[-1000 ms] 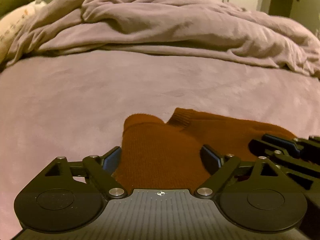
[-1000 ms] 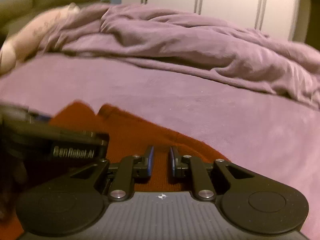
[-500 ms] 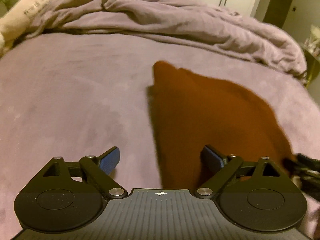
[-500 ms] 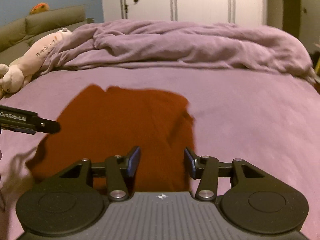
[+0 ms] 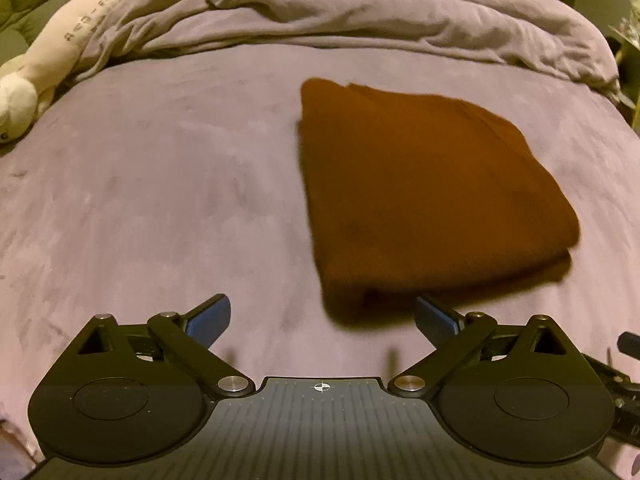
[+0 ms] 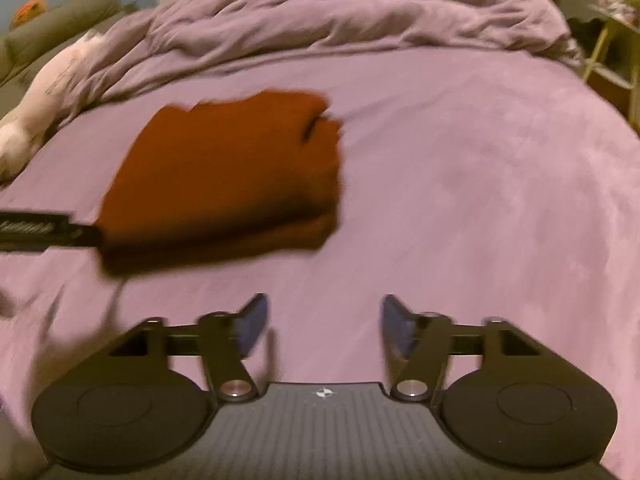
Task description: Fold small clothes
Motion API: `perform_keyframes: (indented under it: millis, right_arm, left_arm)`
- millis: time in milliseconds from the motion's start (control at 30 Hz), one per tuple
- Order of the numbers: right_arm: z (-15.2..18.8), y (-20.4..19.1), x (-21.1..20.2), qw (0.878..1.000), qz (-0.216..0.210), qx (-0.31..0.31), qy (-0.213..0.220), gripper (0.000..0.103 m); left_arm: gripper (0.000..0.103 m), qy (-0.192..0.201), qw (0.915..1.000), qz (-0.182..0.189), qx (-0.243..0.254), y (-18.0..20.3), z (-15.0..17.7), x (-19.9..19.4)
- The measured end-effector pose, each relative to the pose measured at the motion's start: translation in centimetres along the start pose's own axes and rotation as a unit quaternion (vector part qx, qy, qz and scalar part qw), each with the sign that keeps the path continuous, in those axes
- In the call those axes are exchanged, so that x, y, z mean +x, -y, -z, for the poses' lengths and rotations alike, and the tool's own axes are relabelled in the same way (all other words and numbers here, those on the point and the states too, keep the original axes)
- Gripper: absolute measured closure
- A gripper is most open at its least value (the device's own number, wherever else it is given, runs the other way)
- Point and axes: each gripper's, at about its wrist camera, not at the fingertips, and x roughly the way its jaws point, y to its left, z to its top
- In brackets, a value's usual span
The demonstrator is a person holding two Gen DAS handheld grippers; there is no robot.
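**Two grippers angled down over a folded garment**

Both handheld grippers point steeply down at the mauve velvety bedspread (image 5: 160, 184), with their fingers above the fabric. The left gripper (image 5: 322, 316) has its blue-padded jaws spread wide and opening, with only the near edge of the rust-brown knitted garment (image 5: 420, 184) showing in the gap; the pads do not press on it. The right gripper (image 6: 322, 320) is also opening, and nothing but bedspread lies between its jaws. The garment lies folded into a thick, roughly rectangular stack on the middle of the bed, ahead and to the left of the right gripper. A rumpled mauve duvet (image 5: 360, 12) is heaped behind it, and a pale pink plush toy (image 5: 60, 56) lies at the far left. Motion blur softens the right wrist view.
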Motion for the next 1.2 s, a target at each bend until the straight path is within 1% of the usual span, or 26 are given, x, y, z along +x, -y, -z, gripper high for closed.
perform_keyframes:
  millis: [33,133,200,300,367,467,533,633,700,800,967,1133,1200]
  right_arm:
    - [0.2,-0.4,-0.6,1.000,0.001,-0.001,-0.001,0.021]
    - [0.1,-1.6,-2.0,1.000,0.007,-0.009,-0.018,0.004]
    - [-0.3,-2.3,-2.9,1.000,-0.003,-0.023,-0.019,0.004]
    - [-1.0,-3.3,-4.1,0.999,-0.005,-0.039,-0.015,0.004]
    - [-1.7,-4.0,-4.3,0.999,0.000,-0.044,-0.030,0.004]
    - [-2.5,-5.0,-4.3,0.997,0.020,-0.055,-0.053,0.004]
    - [-3.1,-5.4,-4.1,0.996,0.033,-0.058,-0.059,0.004]
    - [-4.1,-5.9,-3.7,0.995,0.027,-0.054,-0.077,0.004]
    - [-4.7,-6.1,-3.5,0.995,0.023,-0.050,-0.080,0.004]
    - [-5.7,-6.4,-3.2,0.995,0.039,-0.056,-0.080,0.004]
    - [-7.2,-6.6,-2.6,0.994,0.046,-0.059,-0.082,0.004]
    - [-8.1,-6.4,-2.4,0.994,0.049,-0.049,-0.080,0.004]
    - [-8.3,-6.4,-2.3,0.995,0.047,-0.045,-0.081,0.004]
  left_arm:
    - [0.001,0.000,1.0000,-0.001,0.003,0.2,0.4,-0.6]
    - [0.000,0.006,0.9999,-0.002,0.011,0.5,0.9,-2.0]
    - [0.000,0.010,0.9999,-0.002,0.009,0.7,1.1,-2.9]
    - [0.000,0.010,0.9999,-0.004,0.005,0.7,0.9,-3.9]
    - [0.000,0.011,0.9999,-0.010,0.005,0.7,0.6,-4.4]
    - [0.000,0.010,0.9998,-0.015,0.005,0.5,0.0,-4.8]
    - [0.000,0.010,0.9998,-0.017,0.006,0.5,-0.4,-5.1]
    - [0.000,0.004,0.9996,-0.024,0.013,0.5,-0.9,-5.1]
    - [0.000,-0.001,0.9996,-0.026,0.012,0.6,-1.2,-4.9]
    - [0.000,-0.008,0.9997,-0.022,0.011,0.7,-1.7,-4.7]
    - [0.000,-0.013,0.9988,-0.040,0.026,1.3,-2.4,-4.2]
    - [0.000,-0.025,0.9992,-0.027,0.016,1.1,-2.6,-3.8]
    - [0.000,-0.030,0.9990,-0.029,0.014,1.1,-2.6,-3.6]
